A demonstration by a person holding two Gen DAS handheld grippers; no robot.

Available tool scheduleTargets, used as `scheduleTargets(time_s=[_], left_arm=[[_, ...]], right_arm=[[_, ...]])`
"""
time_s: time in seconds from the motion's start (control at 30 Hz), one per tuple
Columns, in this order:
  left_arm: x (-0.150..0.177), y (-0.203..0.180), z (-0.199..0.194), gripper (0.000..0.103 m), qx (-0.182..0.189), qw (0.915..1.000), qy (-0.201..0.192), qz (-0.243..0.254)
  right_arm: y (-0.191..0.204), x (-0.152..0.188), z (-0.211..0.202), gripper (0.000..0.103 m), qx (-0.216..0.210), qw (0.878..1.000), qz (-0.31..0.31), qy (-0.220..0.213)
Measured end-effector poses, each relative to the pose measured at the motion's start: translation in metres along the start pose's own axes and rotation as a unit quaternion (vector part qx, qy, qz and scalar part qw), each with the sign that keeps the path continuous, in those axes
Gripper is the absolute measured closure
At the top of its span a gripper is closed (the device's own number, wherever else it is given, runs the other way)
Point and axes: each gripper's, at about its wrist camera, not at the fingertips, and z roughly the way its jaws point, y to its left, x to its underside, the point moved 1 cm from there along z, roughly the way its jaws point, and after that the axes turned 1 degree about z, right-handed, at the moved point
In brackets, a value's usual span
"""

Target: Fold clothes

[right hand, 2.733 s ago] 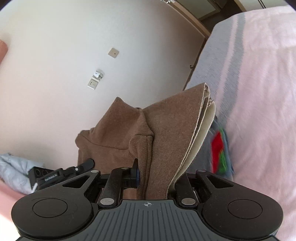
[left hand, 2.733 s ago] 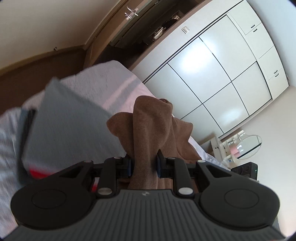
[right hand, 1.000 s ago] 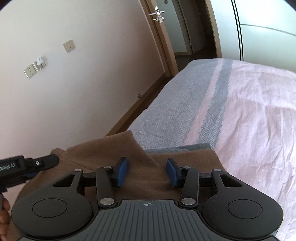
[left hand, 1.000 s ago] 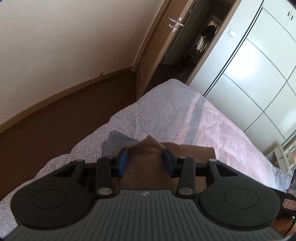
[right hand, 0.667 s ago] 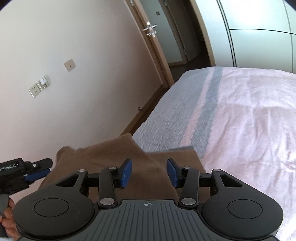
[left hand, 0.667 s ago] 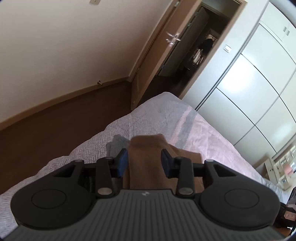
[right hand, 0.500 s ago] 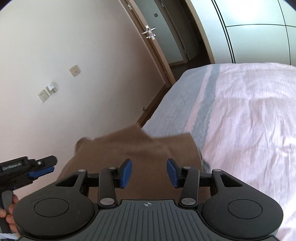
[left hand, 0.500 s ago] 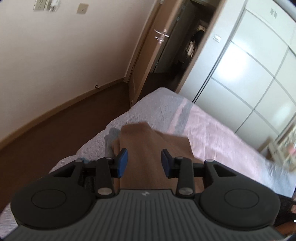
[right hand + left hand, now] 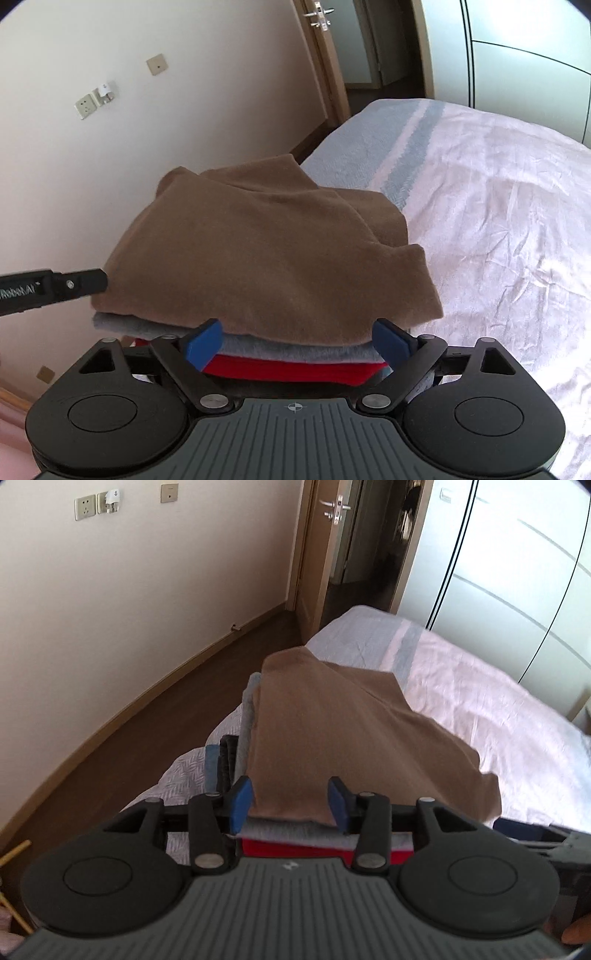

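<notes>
A: Sweater (image 9: 266, 251) status?
B: I've dropped it on the pile (image 9: 295, 354) at the bed (image 9: 498, 221) corner. Both my grippers, left (image 9: 291, 805) and right (image 9: 295, 339), are opening, nothing between the pads.
A: Meaning?
B: Fold looks finished; I'd guess next garment.

Bright daylight, glare on the wardrobe doors (image 9: 517, 572), fisheye-bent, dark-cornered edges.

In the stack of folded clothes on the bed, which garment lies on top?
The brown garment lies on top. Under it comes a grey-blue garment, then a red garment, both showing only as thin edges at the front.
</notes>
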Motion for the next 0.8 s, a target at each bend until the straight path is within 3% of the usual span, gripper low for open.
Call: scheduleTargets(time_s=[0.37,0.47,0.6,0.8], left_arm=[[0.014,-0.054,-0.024,0.050,-0.047,0.9976,0.030,0.041],[0.019,-0.067,-0.030,0.045,-0.055,0.9968,0.033,0.049],[0.026,-0.076,-0.035,0.043,-0.067,0.9955,0.038,0.054],[0.036,-0.081,-0.045,0.040,-0.084,0.9940,0.037,0.060]], right_arm=[[-0.029,0.001,-0.021,0.012,0.024,0.997,0.032,0.066],[-0.034,0.005,-0.030,0.011,0.028,0.997,0.033,0.068],[-0.031,0.010,-0.037,0.001,0.033,0.997,0.018,0.071],[-0.022,0.019,-0.046,0.001,0.035,0.996,-0.002,0.079]])
